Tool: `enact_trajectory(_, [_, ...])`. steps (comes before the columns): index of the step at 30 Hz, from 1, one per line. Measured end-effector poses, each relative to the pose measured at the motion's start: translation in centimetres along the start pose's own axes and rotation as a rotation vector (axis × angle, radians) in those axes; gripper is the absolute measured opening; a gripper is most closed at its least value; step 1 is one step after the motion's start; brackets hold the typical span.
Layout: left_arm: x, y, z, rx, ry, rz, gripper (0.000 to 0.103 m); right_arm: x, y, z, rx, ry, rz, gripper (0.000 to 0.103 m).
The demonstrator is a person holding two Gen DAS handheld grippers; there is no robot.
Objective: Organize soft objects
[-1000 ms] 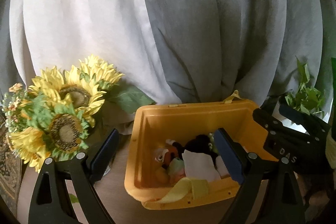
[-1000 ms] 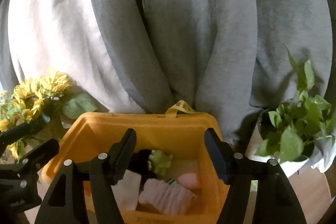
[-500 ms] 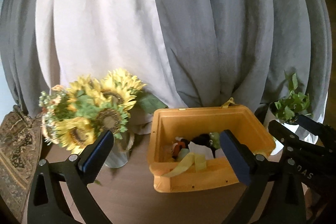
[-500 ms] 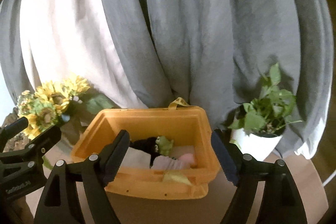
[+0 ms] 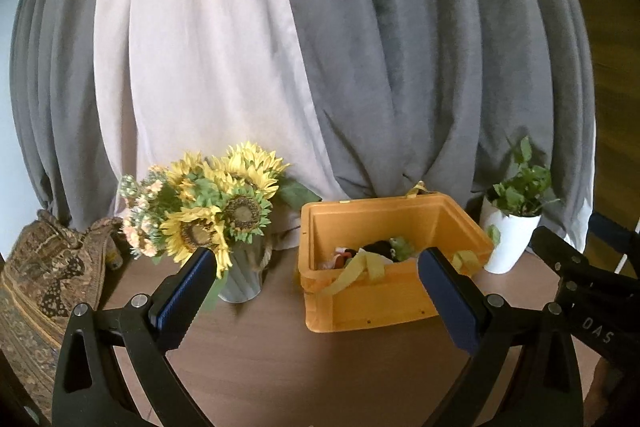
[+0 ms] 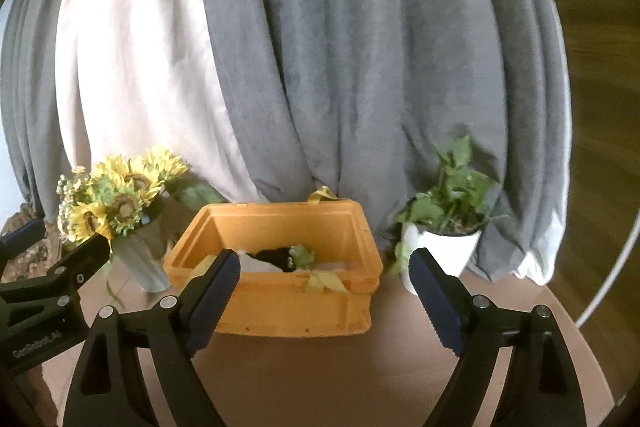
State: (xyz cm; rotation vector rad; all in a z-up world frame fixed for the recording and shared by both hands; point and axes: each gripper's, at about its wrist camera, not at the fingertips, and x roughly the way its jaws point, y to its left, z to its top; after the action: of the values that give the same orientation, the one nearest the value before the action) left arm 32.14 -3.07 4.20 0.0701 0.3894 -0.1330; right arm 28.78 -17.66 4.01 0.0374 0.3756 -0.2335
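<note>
While the left claw (image 5: 316, 295) stood wide apart with nothing between its fingers, the right claw (image 6: 324, 295) was opening, likewise empty, both low in their frames above the bare brown desk (image 5: 280, 367). Beyond, at centre, the orange bin (image 6: 280, 311) held the soft objects (image 5: 372, 253). Sunflowers (image 5: 212, 207) stood left, a potted plant (image 6: 444, 223) right, curtains (image 6: 320, 47) behind.

We see bare counter (image 5: 280, 367) in front; sunflower vase (image 5: 242, 273), yellow bin (image 5: 384, 301) and potted plant (image 5: 510, 239) block the back.
</note>
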Motion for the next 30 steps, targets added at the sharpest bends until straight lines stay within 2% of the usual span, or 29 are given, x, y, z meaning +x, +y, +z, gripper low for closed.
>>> enact_trajectory(10, [-6.0,-0.4,-1.2,0.001,-0.036,-0.022,0.103,-6.2,-0.8,-1.6,0.026,-0.031,-0.017,0.088])
enact_trajectory(30, [-17.8,-0.4,-6.0,-0.022,-0.032,0.016,0.103,-17.6,-1.6,-6.0,0.002,-0.057,0.011,0.090])
